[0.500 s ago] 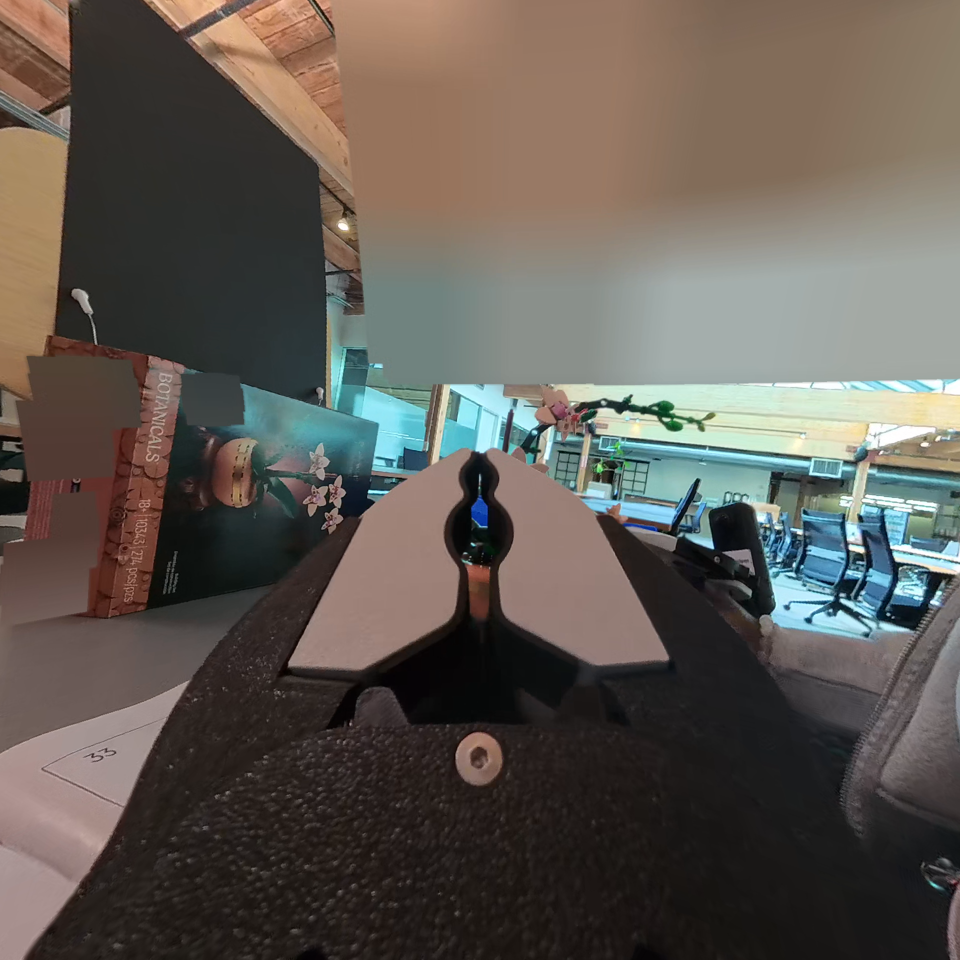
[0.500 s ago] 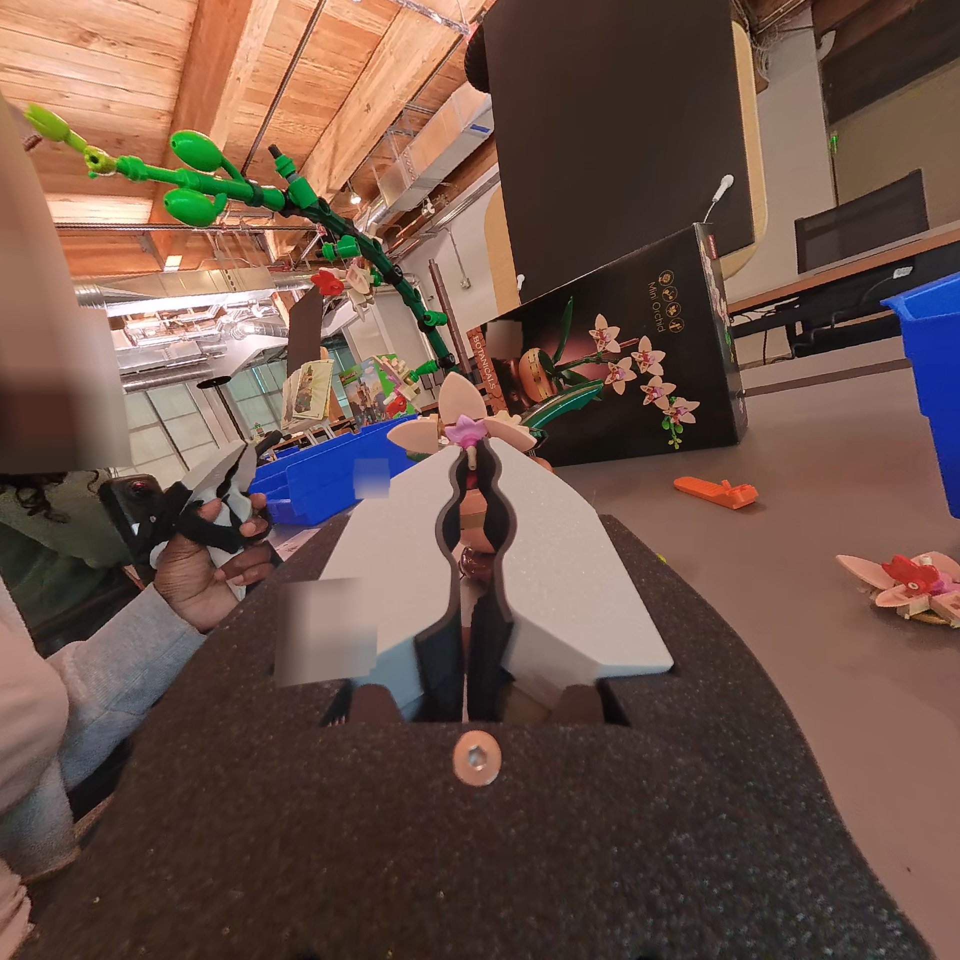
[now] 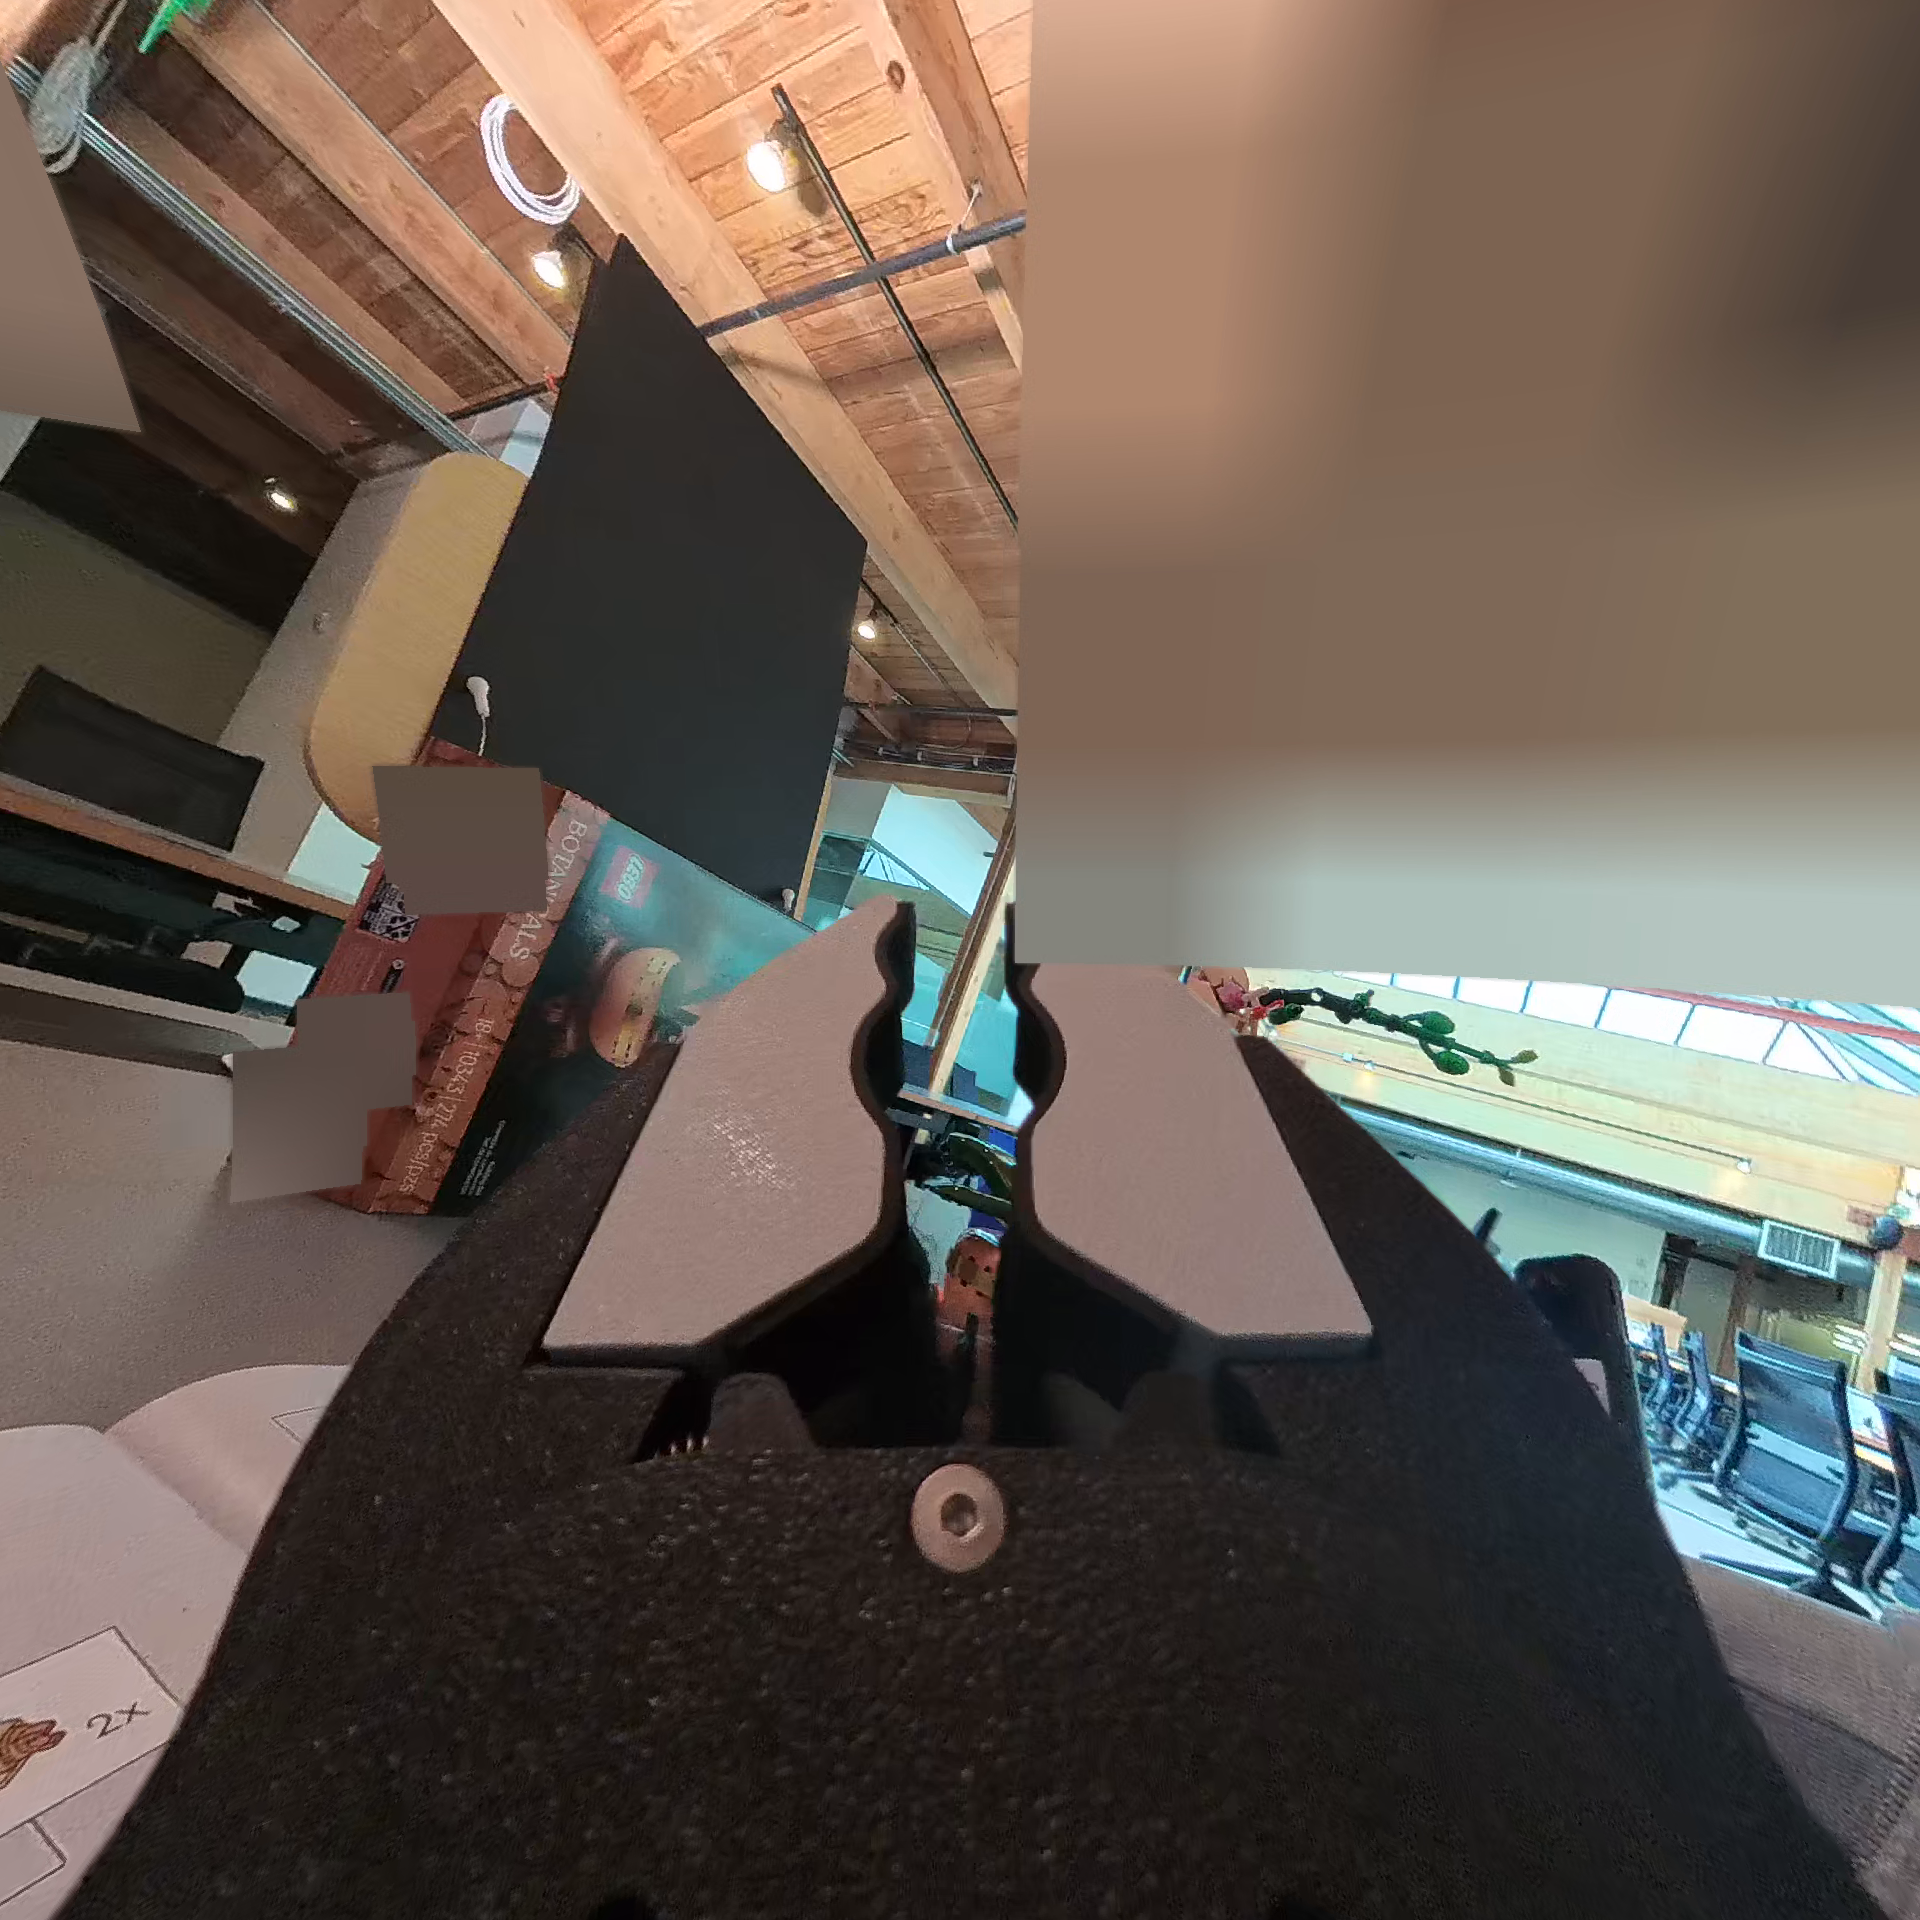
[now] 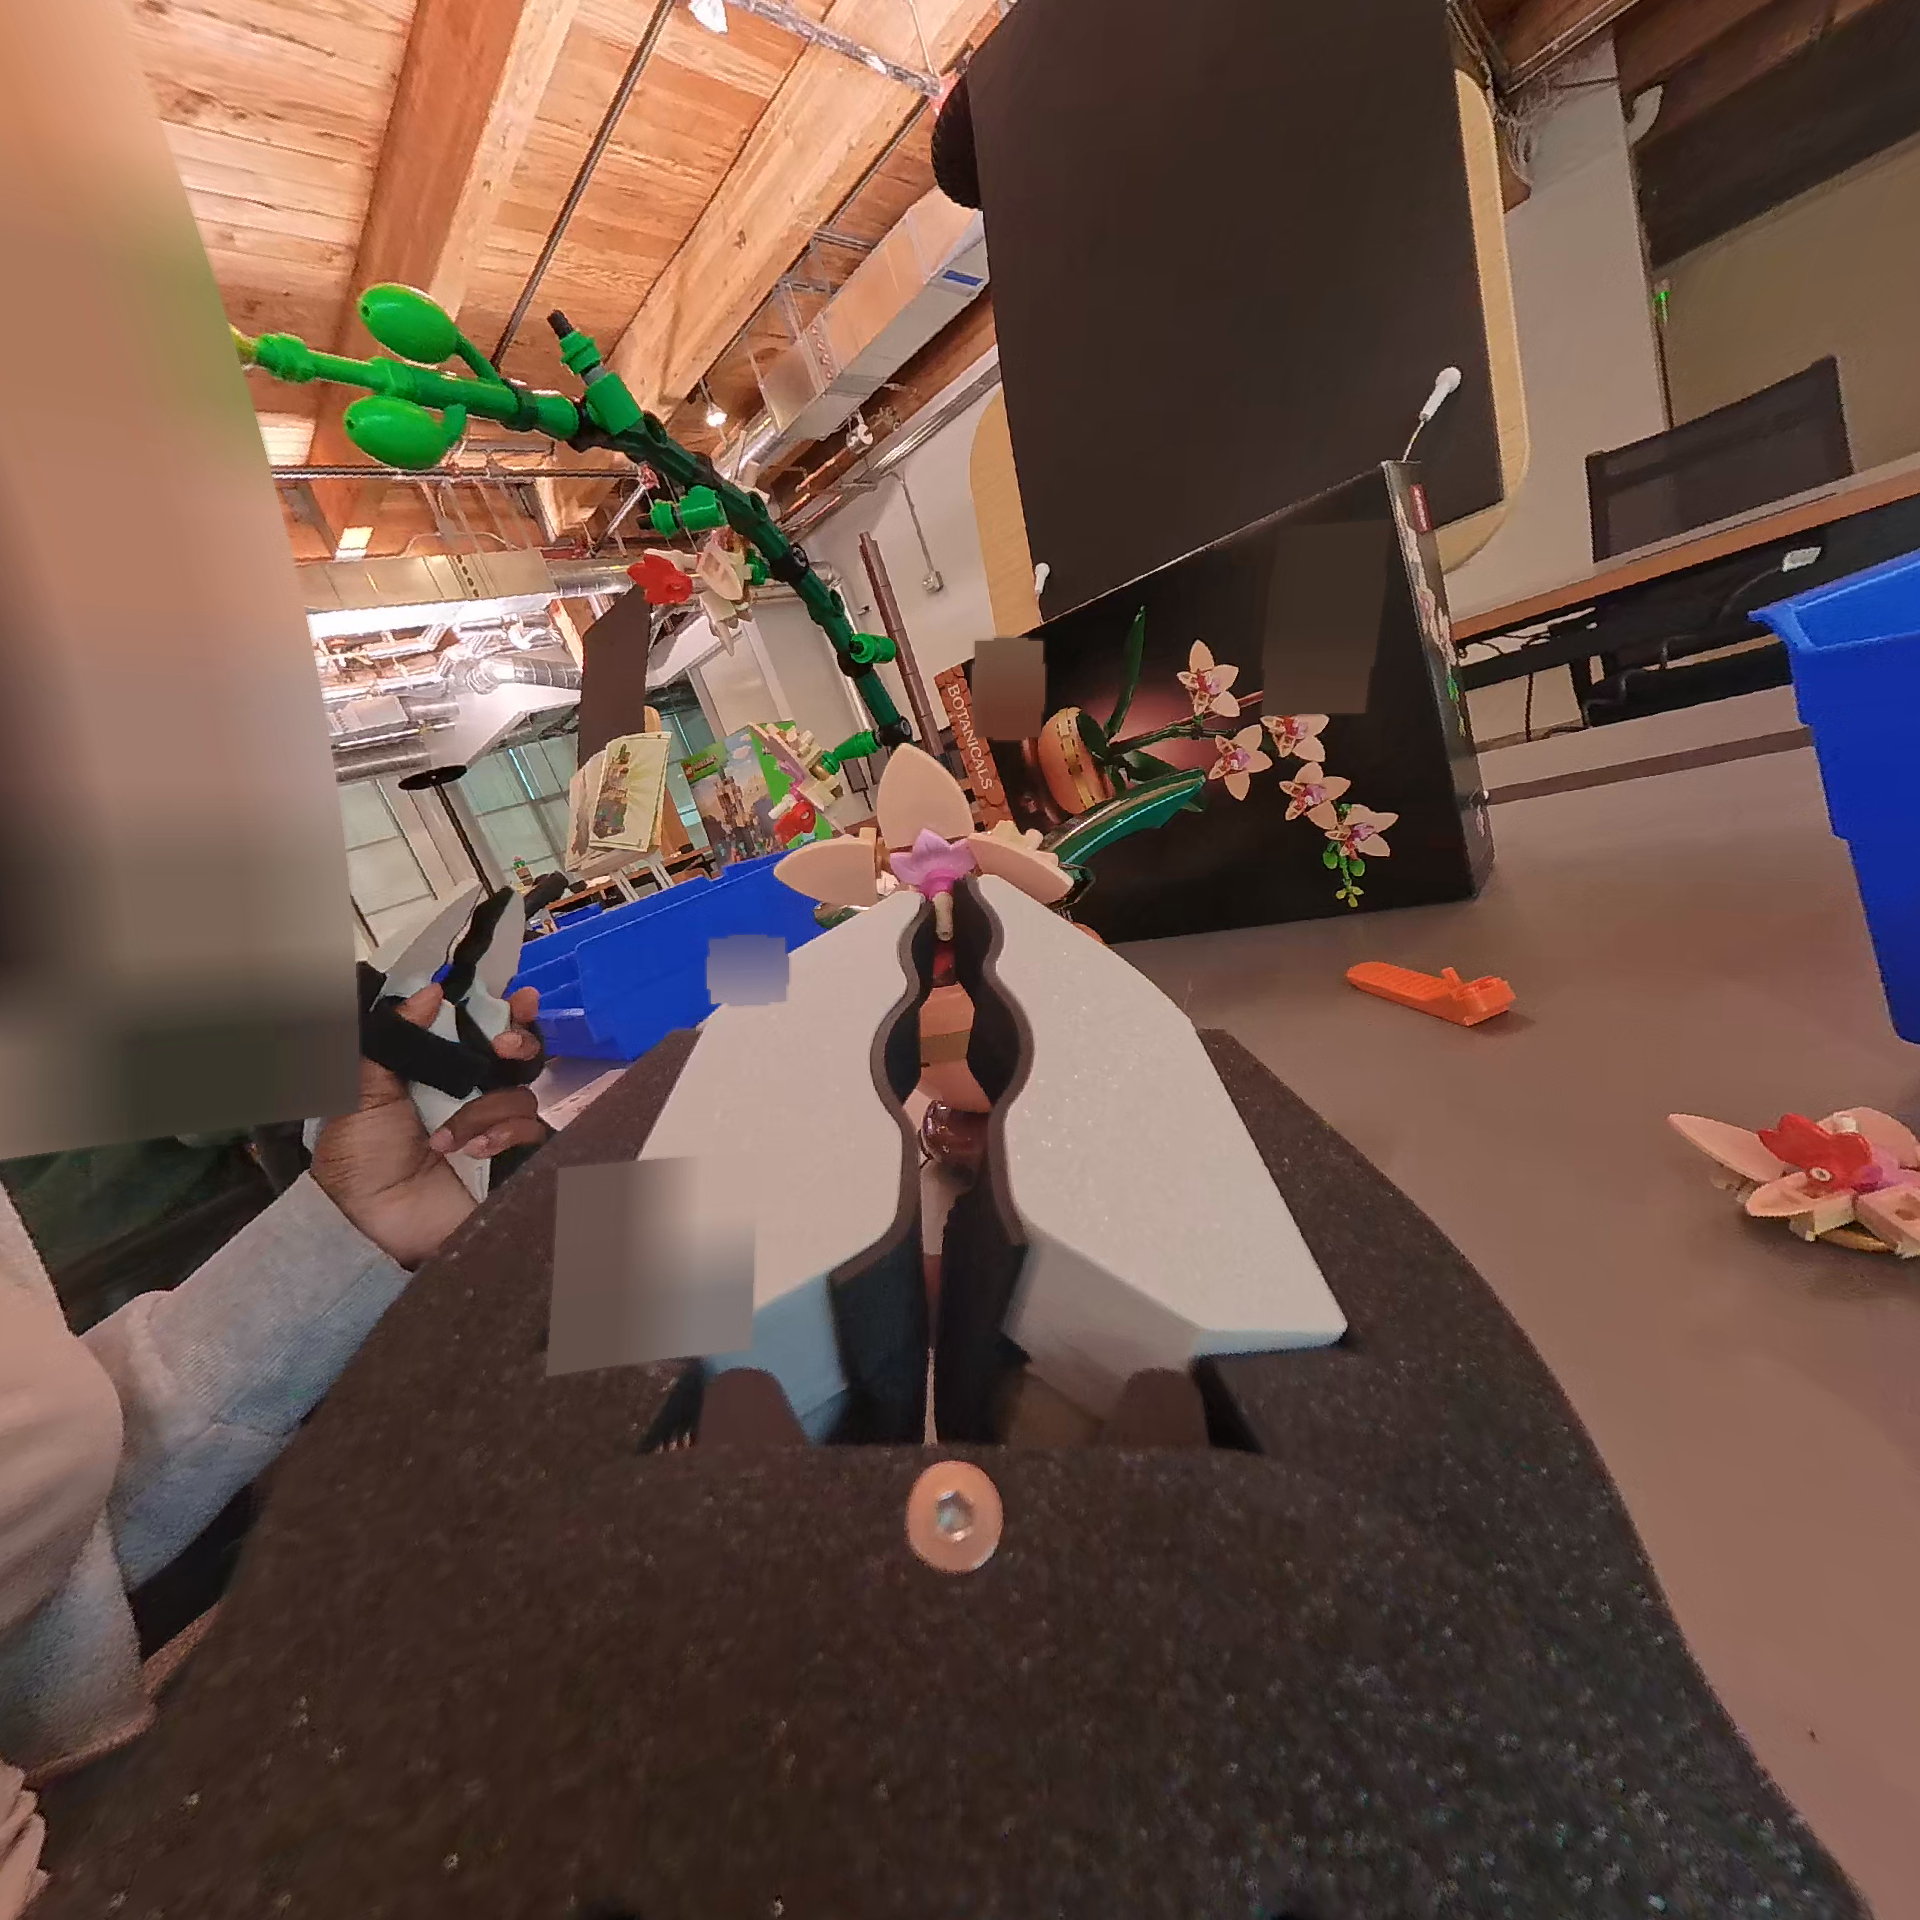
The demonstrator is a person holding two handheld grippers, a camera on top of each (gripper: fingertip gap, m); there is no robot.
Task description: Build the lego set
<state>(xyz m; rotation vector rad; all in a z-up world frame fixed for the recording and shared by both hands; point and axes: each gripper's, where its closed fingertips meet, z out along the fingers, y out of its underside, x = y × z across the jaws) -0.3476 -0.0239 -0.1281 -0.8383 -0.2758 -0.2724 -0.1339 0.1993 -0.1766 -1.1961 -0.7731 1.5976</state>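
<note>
The right tool (image 4: 951, 914) is pinched on a small lego orchid flower (image 4: 925, 847), cream petals around a purple centre, gripped at the fingertips and held above the grey table (image 4: 1558, 1091). Behind it a green lego stem (image 4: 665, 468) with buds arches upward. The left tool (image 3: 961, 997) has its fingers spread apart, nothing between them; in the right wrist view it appears off to the left, gripped by a person's hand (image 4: 416, 1153). The lego set box (image 4: 1247, 748) stands upright toward the table's far edge. An orange brick separator (image 4: 1429, 992) lies flat near the middle, and a second finished flower (image 4: 1818, 1184) with a red centre lies near the right edge, by a blue bin (image 4: 1860, 790).
</note>
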